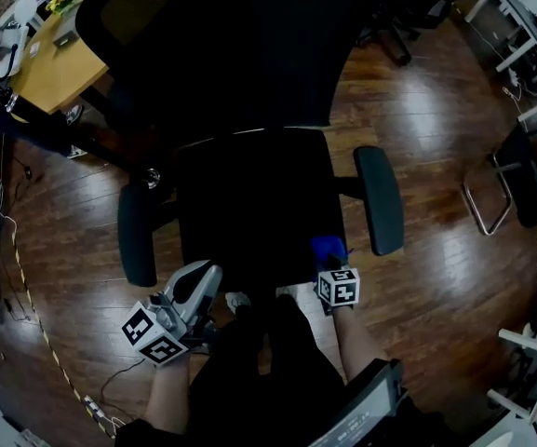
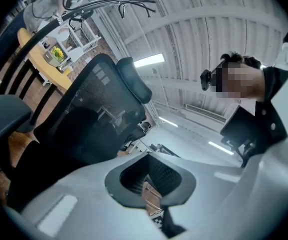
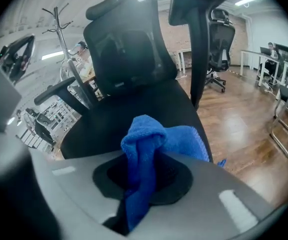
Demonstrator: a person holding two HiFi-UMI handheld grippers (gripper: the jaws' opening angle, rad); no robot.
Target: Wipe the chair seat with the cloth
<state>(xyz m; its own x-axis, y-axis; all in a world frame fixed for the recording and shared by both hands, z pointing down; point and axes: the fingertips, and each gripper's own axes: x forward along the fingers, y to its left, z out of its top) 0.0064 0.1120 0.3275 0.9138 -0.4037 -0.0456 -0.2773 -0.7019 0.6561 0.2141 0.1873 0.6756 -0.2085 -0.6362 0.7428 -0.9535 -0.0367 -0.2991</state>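
At the front edge of the black padded chair seat (image 1: 259, 203), the right gripper (image 3: 144, 184) pinches a bunched blue microfibre cloth (image 3: 148, 139); the left gripper (image 2: 151, 184) idles closed, empty. Wants pressing flat, then long overlapping strokes backward.

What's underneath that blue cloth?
The black chair seat, near its front edge, lies below the blue cloth, which the right gripper pinches. The patch of seat directly beneath is covered, so whether the cloth touches it cannot be told.
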